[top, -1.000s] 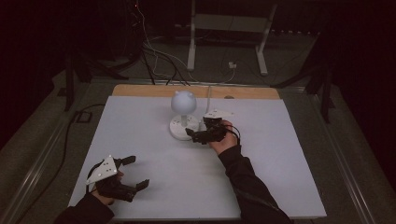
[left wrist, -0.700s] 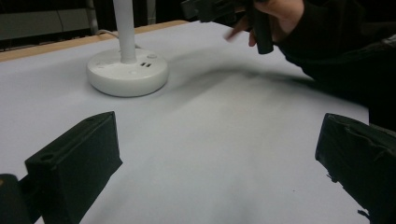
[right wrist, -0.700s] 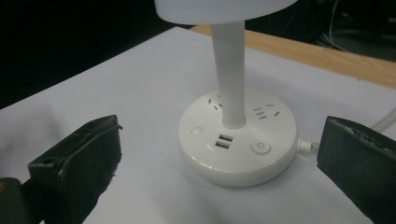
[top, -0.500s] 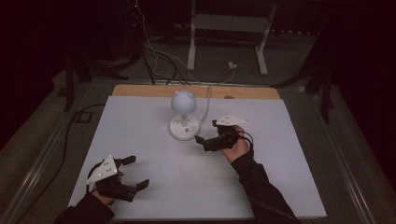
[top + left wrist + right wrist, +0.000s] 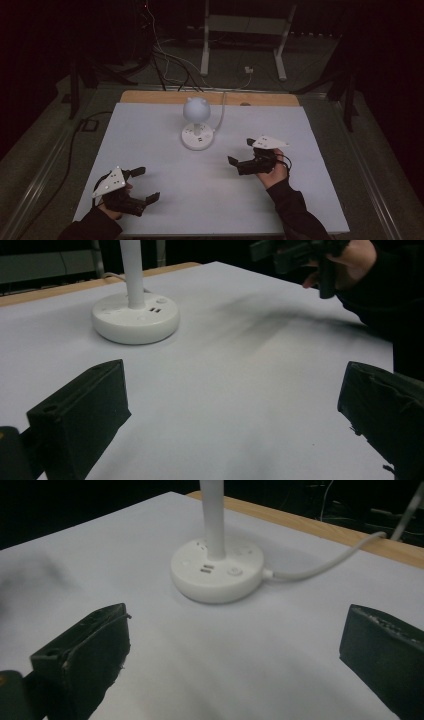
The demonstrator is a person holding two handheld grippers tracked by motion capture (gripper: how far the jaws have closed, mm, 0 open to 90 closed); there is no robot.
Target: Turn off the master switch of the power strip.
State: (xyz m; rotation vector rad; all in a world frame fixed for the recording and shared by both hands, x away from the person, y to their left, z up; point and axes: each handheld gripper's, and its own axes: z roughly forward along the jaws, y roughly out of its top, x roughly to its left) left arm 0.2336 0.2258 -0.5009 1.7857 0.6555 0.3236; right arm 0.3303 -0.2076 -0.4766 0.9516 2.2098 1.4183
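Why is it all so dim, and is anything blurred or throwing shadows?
High view: the room is dark, only the white table catches light, and the lamp looks unlit. Left gripper view: a soft smeared shadow lies under the right gripper, whose outline is blurred. Right gripper view: the lamp base is sharp, the near jaws soft.

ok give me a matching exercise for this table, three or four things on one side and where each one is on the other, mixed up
Things
1. lamp
2. left gripper
3. right gripper
4. white cable

Places
A. near left corner of the table, jaws open
B. runs from the lamp's base toward the far edge
C. stands at the far middle
D. right of the lamp, nearer the person, jaws open

Pairs: 1-C, 2-A, 3-D, 4-B
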